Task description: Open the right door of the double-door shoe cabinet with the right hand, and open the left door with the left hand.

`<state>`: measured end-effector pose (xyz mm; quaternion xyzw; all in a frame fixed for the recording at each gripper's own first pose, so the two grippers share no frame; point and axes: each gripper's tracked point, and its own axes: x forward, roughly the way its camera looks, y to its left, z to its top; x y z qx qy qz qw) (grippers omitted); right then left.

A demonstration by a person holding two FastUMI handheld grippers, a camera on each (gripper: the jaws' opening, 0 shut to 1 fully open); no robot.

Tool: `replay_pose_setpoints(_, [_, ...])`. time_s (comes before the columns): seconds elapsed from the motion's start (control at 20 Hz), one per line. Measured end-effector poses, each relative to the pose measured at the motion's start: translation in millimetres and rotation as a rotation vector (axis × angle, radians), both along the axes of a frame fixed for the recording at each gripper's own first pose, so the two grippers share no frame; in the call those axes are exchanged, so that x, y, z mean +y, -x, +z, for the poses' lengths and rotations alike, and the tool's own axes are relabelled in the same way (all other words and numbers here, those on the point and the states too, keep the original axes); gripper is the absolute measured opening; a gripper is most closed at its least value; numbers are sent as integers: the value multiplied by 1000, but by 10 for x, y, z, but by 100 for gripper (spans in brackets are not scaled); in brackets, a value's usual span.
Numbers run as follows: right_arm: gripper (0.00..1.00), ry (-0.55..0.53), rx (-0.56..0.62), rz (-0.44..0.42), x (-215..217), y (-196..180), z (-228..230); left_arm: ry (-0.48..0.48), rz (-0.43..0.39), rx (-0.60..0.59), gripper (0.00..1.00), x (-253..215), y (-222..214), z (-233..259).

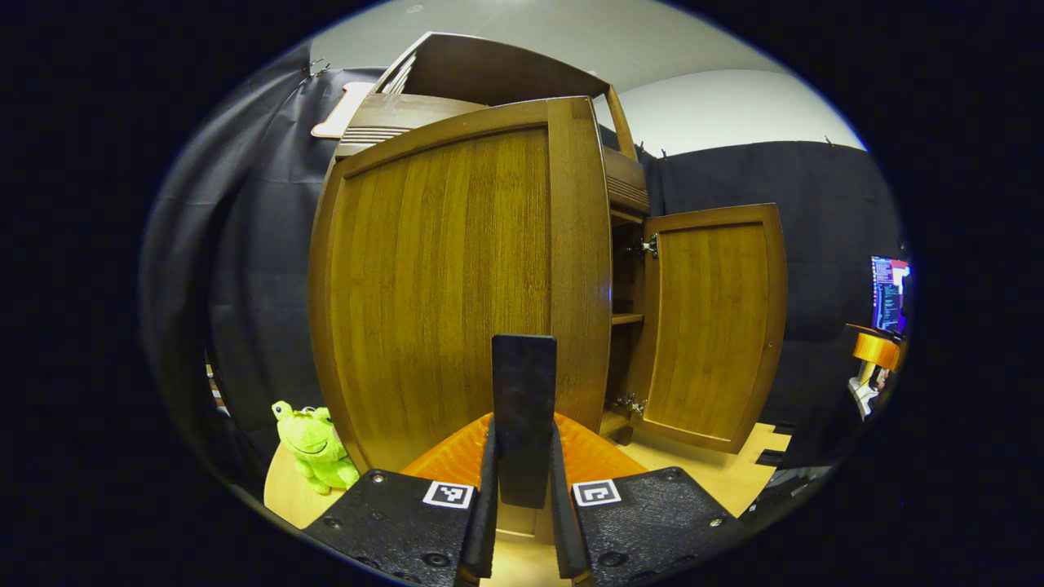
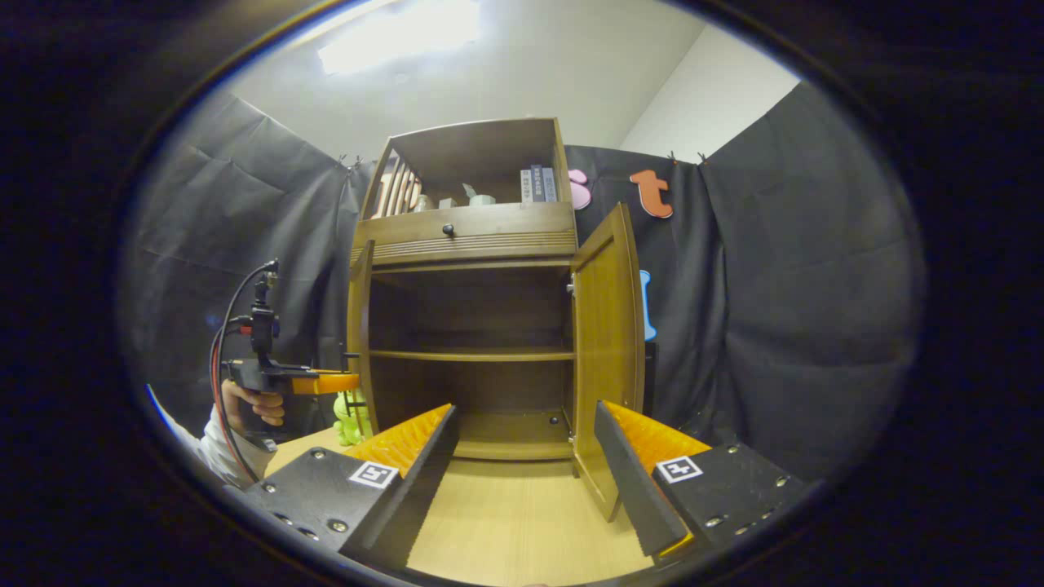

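The brown wooden shoe cabinet [image 2: 469,236] stands with both doors swung out. Its left door [image 1: 440,293] looms close in the left gripper view, and my left gripper [image 1: 524,432] is shut on that door's dark upright handle [image 1: 524,367]. The right door [image 1: 710,326] hangs open farther right. In the right gripper view a hand holds the left gripper [image 2: 326,381] against the edge-on left door [image 2: 359,326]. The right door [image 2: 608,342] is wide open. My right gripper [image 2: 524,408] is open in front of the cabinet, a little back from it, holding nothing.
A green frog plush [image 1: 314,447] sits on the light wooden floor [image 2: 506,514] left of the cabinet. Inside are a bare shelf [image 2: 469,355], a drawer with a knob [image 2: 447,231] above, and books [image 2: 538,185] on top. A lit screen [image 1: 889,293] is far right.
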<state>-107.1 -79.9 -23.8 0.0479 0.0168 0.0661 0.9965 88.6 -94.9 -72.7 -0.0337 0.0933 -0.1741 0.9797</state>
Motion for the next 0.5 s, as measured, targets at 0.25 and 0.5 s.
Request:
replay_pose_setpoints(0.25, [95, 1, -9, 4, 1, 1, 39, 5, 29, -18, 30, 26, 31, 46])
replay_pose_setpoints(0.5, [99, -33, -19, 28, 73, 2, 59, 10, 82, -21, 29, 170, 70, 37])
